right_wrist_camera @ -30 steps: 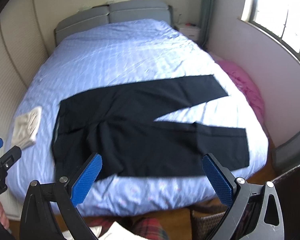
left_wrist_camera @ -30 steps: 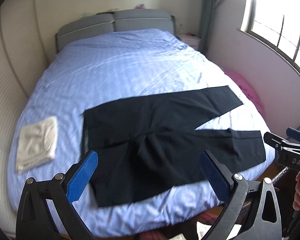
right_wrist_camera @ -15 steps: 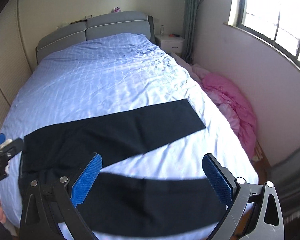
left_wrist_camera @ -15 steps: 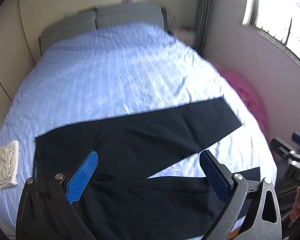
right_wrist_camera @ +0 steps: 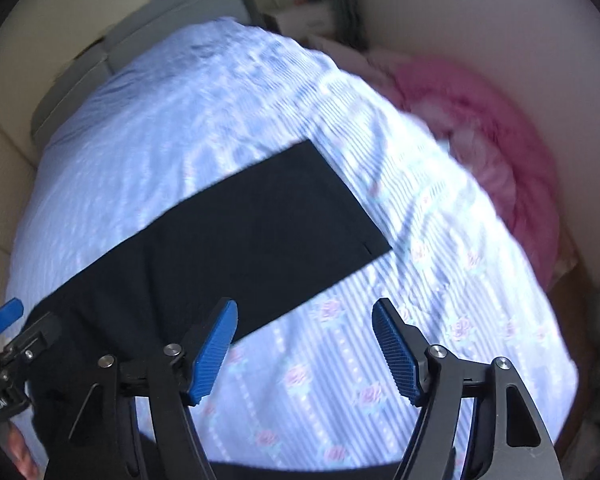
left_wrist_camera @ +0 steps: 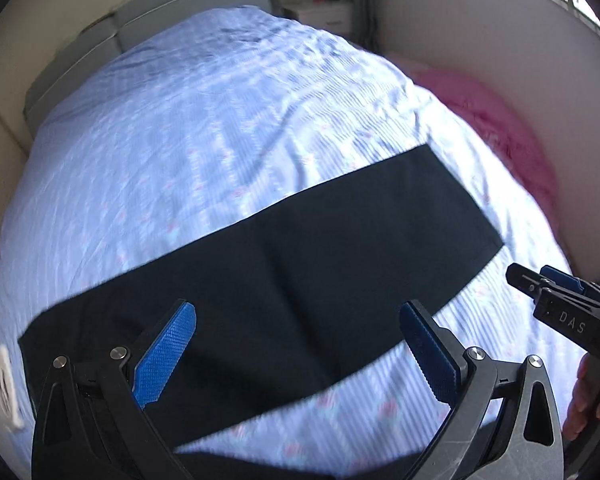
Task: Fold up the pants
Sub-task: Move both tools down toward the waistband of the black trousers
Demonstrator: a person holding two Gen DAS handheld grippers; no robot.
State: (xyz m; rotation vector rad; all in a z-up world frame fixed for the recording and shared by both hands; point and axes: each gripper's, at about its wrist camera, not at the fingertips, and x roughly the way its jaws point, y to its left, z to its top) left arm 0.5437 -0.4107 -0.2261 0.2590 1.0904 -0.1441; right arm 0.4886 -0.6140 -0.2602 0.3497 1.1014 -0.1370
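In the left wrist view, the left tongs (left_wrist_camera: 296, 356) gape empty over the black pants (left_wrist_camera: 268, 276), whose far leg runs lengthwise left to right across the bed (left_wrist_camera: 204, 128). In the right wrist view, the right tongs (right_wrist_camera: 304, 348) are closing with nothing between them, over bare sheet between the two legs, the far leg just ahead to their left.

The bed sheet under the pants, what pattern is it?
Pale blue stripes with small pink roses on the bed sheet, clearest in the right wrist view.
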